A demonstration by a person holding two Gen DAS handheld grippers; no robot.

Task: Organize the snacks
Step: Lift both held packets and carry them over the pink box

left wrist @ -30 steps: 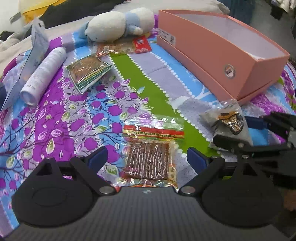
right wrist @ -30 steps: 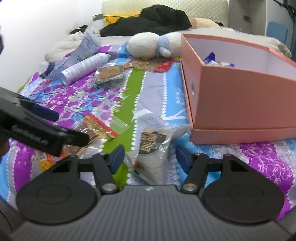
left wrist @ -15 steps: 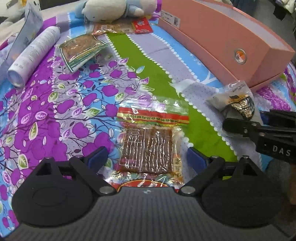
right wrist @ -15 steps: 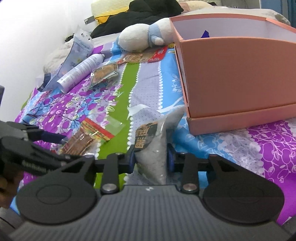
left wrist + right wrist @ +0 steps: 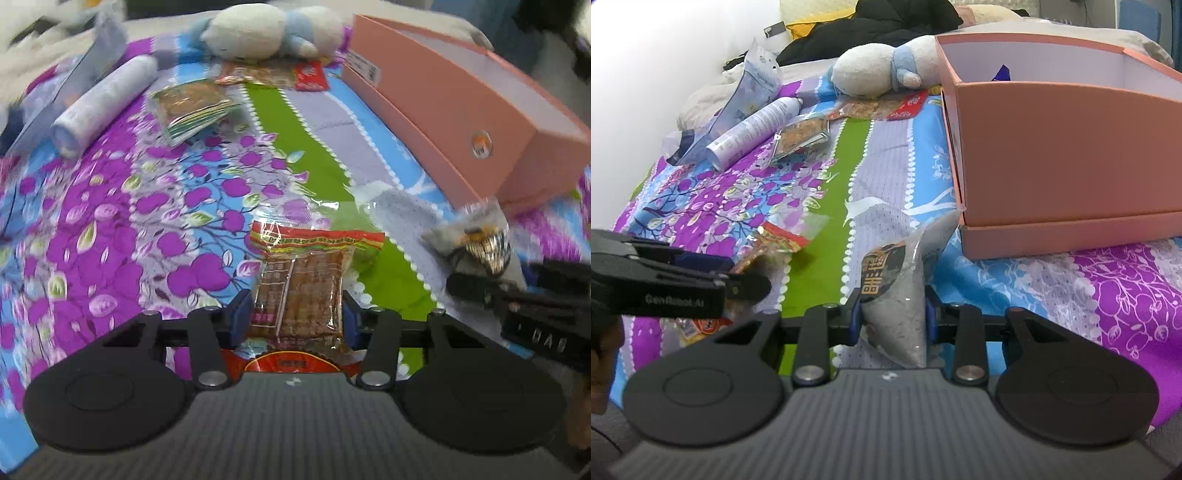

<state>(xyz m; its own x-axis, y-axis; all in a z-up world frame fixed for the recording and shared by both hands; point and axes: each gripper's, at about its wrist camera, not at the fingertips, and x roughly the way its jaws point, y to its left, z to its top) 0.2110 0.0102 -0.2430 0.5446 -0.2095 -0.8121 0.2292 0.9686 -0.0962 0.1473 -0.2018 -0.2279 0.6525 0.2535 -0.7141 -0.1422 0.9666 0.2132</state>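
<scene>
Your left gripper (image 5: 297, 317) is closing its fingers (image 5: 240, 314) around the clear packet of brown snack strips (image 5: 301, 284), which lies on the floral bedspread (image 5: 110, 229); the pads sit at the packet's 2 long edges, and the film may buckle or slip out if you lift before they bite. Your right gripper (image 5: 892, 314) has its fingers (image 5: 855, 314) clamped on the grey snack pouch (image 5: 897, 295), gripping it low on its body with the top standing free. That pouch is soft and loosely filled, so in my judgement it could sag or slide through the pads on the way to the pink box (image 5: 1052, 147), which stands open just beyond it with something blue already inside. The 2 grippers work near each other, so a sideways swing could knock 1 into the other. Both point steeply down toward the bed. 2 more packets (image 5: 195, 107) wait farther back, near the plush toy (image 5: 258, 33) and the white spray can (image 5: 103, 107).
</scene>
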